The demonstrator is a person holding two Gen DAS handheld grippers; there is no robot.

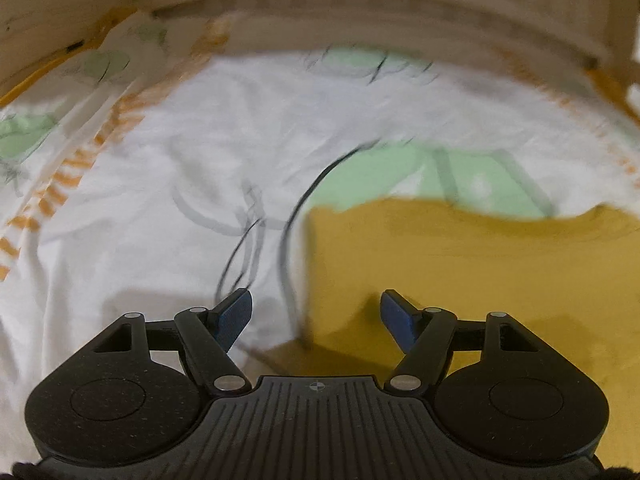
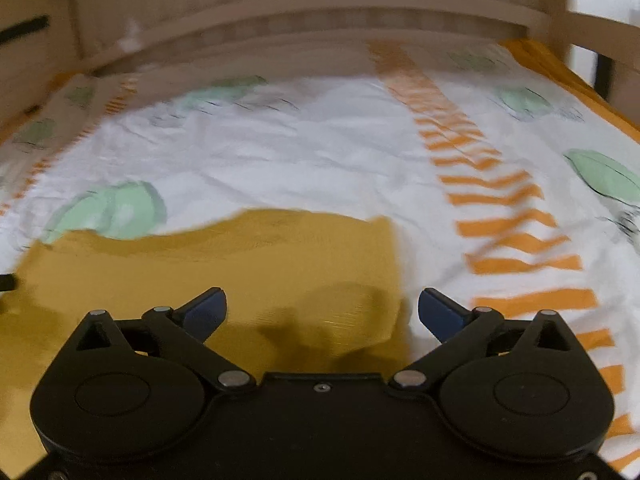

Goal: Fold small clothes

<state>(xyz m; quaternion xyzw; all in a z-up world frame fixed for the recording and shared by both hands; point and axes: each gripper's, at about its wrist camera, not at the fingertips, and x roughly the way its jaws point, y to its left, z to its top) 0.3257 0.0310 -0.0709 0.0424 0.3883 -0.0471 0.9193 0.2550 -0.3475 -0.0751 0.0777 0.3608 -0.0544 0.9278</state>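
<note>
Left gripper (image 1: 316, 316) spread and empty, right gripper (image 2: 322, 314) spread wide and empty, both over mustard garment (image 2: 224, 280) lying flat on patterned bed sheet (image 2: 280, 160), wooden bed frame (image 2: 320, 12) behind.

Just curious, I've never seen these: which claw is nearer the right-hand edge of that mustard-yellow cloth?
The right claw, open above that edge of the mustard-yellow cloth. The left claw, also open, hovers over its opposite edge.

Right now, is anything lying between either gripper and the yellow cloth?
Nothing visible. The left gripper hangs open over the yellow cloth's left edge, and the right gripper hangs open over its right edge. Only the printed bedsheet lies around the cloth; both views are blurred, so small items could be missed.
</note>
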